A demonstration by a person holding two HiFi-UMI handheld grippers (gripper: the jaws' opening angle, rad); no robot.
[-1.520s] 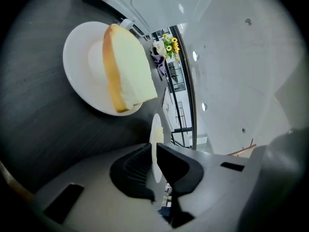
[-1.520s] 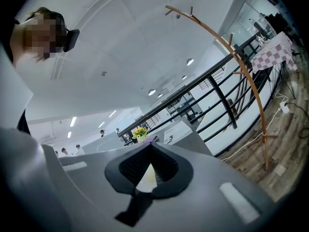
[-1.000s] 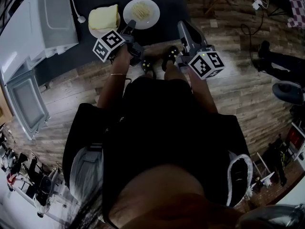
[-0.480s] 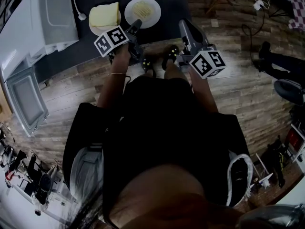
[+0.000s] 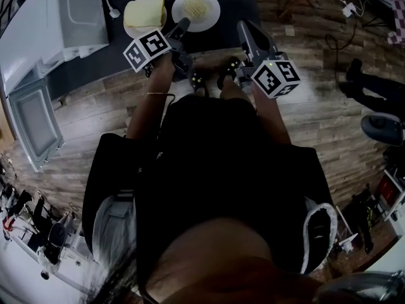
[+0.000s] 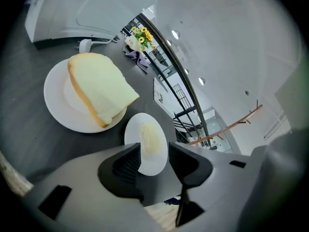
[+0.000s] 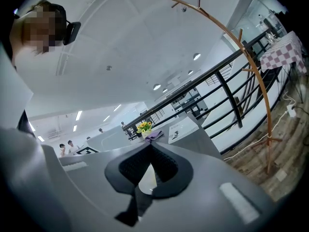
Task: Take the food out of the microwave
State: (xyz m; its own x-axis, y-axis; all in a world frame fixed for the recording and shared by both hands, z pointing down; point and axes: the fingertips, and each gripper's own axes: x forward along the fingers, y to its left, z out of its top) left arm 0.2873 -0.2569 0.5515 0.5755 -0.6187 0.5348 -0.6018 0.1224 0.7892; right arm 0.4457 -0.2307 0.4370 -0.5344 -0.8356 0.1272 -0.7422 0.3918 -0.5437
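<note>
As left claw (image 6: 154,150) just opened, empty, small plate (image 6: 147,132) beyond tips; right claw (image 7: 148,150) closed.

Both arms reach out ahead of the body, side by side. The left gripper (image 6: 153,159) tips downward with its jaws wide apart. They have just been opening, and the ribbed pads (image 6: 126,164) press on nothing. The left marker cube (image 5: 147,50) faces up above the left forearm (image 5: 149,106), which is bare and angled inward. The right gripper (image 7: 148,168) sits close to level, jaws shut tight together with nothing pinched between them. The right marker cube (image 5: 275,78) rides a little nearer the body than the other, over the right forearm (image 5: 266,111).
</note>
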